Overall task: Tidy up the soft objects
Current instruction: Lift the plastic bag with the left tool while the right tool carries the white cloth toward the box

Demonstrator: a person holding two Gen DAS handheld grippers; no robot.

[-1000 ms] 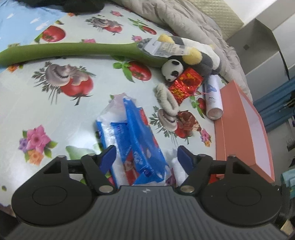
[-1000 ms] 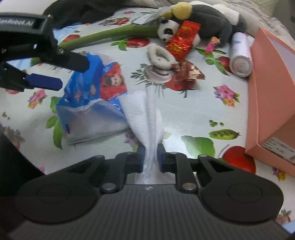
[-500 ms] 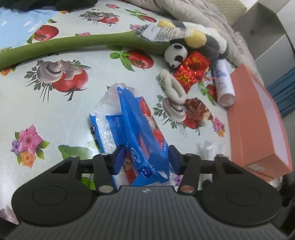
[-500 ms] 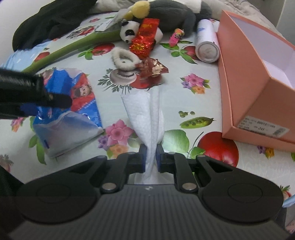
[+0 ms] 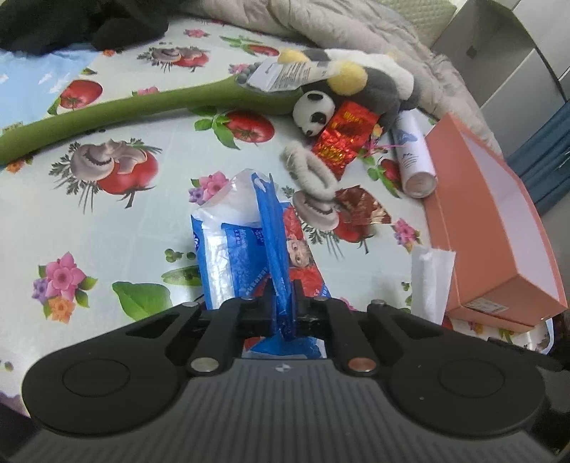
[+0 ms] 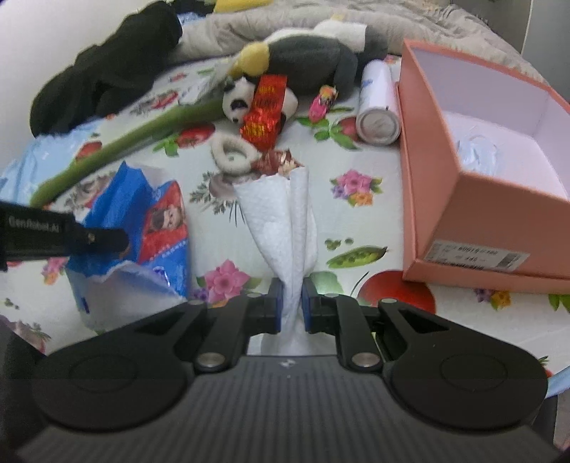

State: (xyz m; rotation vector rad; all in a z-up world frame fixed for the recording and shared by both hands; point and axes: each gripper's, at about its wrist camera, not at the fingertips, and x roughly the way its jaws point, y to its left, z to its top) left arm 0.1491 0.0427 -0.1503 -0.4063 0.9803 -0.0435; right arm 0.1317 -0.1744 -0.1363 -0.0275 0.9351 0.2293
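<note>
A blue tissue pack (image 5: 249, 249) lies on the fruit-print tablecloth (image 5: 107, 228), left of the orange box (image 5: 498, 228); the left gripper (image 5: 283, 306), jaws having just been closing, pinches its raised wrapper. Between pack and box, the right gripper (image 6: 293, 302) grips a white tissue (image 6: 285, 220). A toy panda (image 5: 313, 112) lies beyond.

This looks like a home, likely a bedroom. Ahead of the gripper, a surface (image 5: 117, 228) wears a household oilcloth printed with tomatoes, mushrooms and flowers. Beyond it a quilted grey blanket (image 5: 342, 32) lies bunched, with a plush toy (image 5: 370, 85) and small panda (image 5: 313, 111) just before it.
</note>
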